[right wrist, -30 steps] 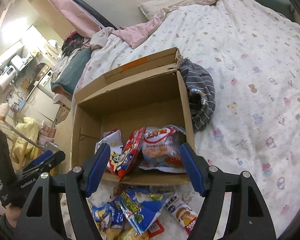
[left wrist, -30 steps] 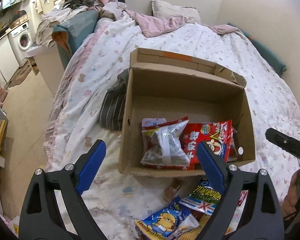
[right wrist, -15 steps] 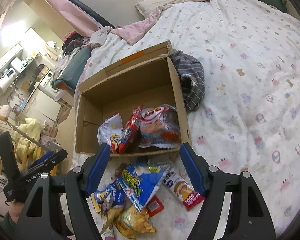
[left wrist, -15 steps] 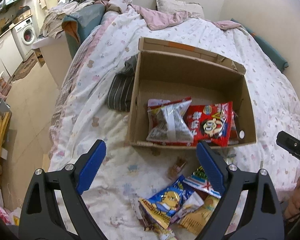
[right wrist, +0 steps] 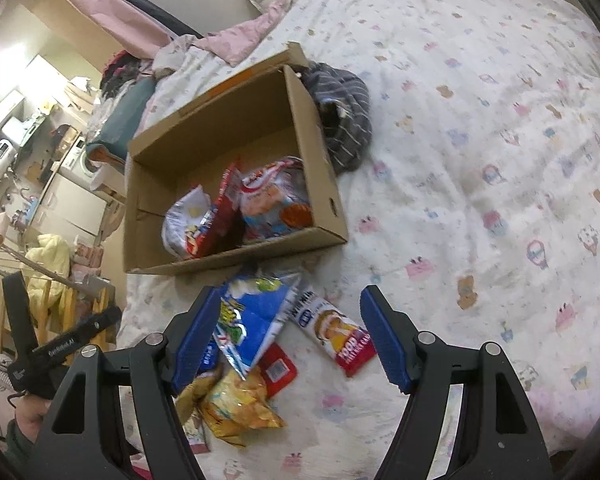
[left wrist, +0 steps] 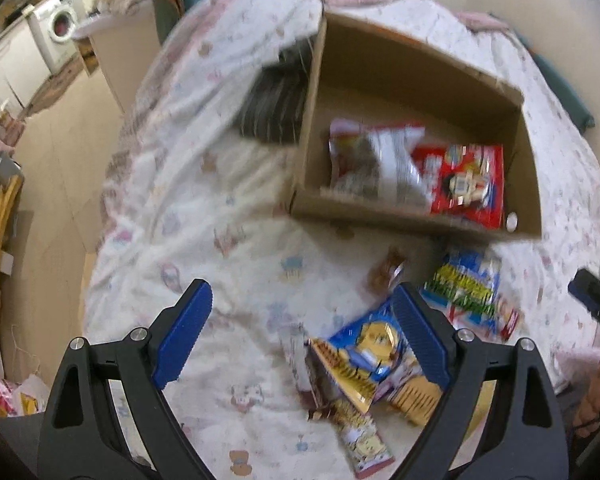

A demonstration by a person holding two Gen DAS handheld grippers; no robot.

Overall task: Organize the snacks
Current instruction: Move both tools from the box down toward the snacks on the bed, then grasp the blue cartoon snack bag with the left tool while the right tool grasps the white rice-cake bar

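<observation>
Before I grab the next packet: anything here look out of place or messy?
Yes. Several snack packets lie in a loose, overlapping heap on the bedspread in front of the cardboard box, not in it. A striped cloth is bunched against the box's side. Both grippers are open and empty.

An open cardboard box is set on the bed; three snack bags are leaned together inside, against its near wall. Just before that wall, loose packets are scattered: a blue bag, a yellow crumpled one, a red-and-white stick pack.
</observation>
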